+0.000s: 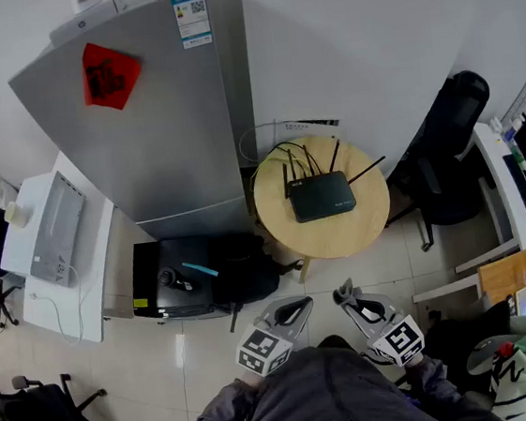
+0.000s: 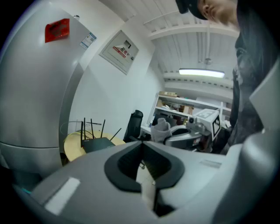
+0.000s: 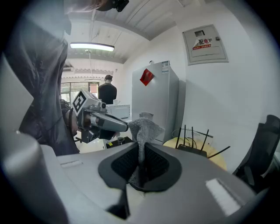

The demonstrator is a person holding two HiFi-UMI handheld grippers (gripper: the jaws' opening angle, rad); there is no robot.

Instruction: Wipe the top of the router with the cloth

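Note:
The black router with several upright antennas lies flat on a round wooden table, and shows in the left gripper view and the right gripper view. Both grippers are held close to my body, well short of the table. My right gripper is shut on a grey cloth, which sticks up from between its jaws. My left gripper is shut with nothing in it; its jaws meet at the tip. The cloth is also visible from the left gripper.
A tall grey fridge stands left of the table. A black case lies on the floor in front of the fridge. A black office chair is right of the table. A white desk stands at the left.

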